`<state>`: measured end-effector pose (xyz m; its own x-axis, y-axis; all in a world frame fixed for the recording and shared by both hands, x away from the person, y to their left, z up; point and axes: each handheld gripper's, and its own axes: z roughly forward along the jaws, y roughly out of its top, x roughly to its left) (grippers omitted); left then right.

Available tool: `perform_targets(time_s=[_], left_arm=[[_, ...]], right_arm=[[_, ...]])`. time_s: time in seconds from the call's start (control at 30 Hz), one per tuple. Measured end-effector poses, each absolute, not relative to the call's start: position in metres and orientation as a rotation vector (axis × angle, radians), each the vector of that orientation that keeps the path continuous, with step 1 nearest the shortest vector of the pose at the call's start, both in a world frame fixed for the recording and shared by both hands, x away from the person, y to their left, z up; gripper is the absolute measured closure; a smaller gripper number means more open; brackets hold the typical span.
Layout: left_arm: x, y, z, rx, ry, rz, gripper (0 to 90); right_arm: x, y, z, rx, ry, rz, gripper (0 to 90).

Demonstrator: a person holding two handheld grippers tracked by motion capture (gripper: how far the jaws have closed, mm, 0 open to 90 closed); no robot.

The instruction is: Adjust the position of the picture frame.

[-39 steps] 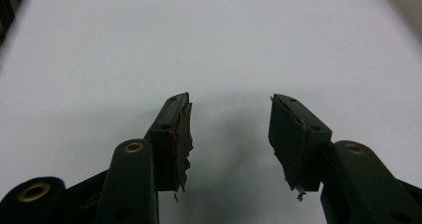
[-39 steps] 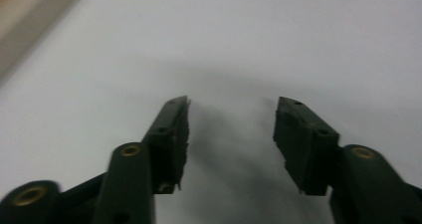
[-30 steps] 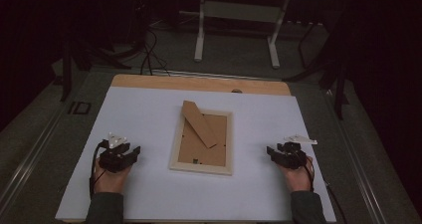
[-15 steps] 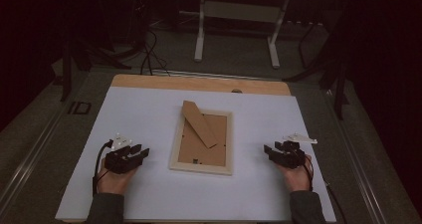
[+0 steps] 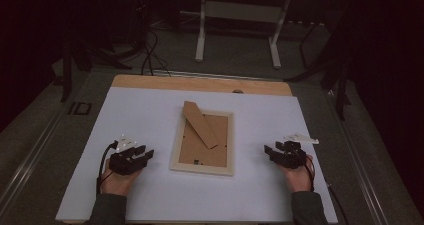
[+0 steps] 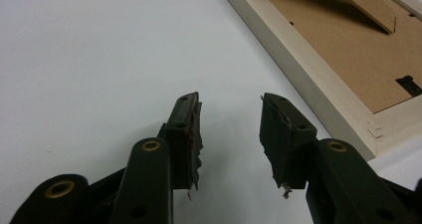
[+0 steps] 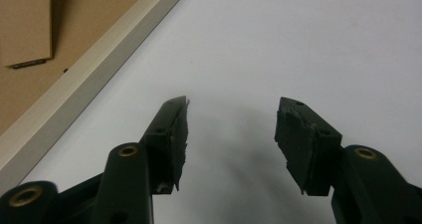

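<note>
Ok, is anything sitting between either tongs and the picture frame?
Nothing visible. Only bare white tabletop separates the left tongs and right tongs from the frame; both stand open, apart from it.

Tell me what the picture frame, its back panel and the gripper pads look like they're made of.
Picture frame: pale, matt wood, apparently unfinished; a finger joint shows at its corner. Back panel and its stand: brown fibreboard or stiff card, dull, with a speckled surface. Left gripper pads: black rubber or foam, probably, frayed at the edges.
</note>
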<state>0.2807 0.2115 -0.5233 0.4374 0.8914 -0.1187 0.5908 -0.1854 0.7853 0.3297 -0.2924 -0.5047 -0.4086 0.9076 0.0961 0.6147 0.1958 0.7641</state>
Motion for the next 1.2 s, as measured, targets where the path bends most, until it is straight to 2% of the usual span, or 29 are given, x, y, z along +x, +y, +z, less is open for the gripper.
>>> perform_targets(time_s=[0.17,0.6,1.03,1.2], left_arm=[[0.28,0.209,-0.524,1.898,1.238,0.466,60.9],[0.277,0.192,-0.526,1.934,1.189,0.474,69.1],[0.278,0.178,-0.528,1.96,1.148,0.439,78.1],[0.278,0.174,-0.529,1.979,1.132,0.423,83.2]], right_arm=[[0.331,-0.29,-0.507,1.428,2.116,1.053,44.9],[0.331,-0.281,-0.504,1.388,2.149,1.078,46.6],[0.34,-0.254,-0.495,1.286,2.201,1.127,53.6],[0.35,-0.247,-0.493,1.28,2.202,1.123,63.7]])
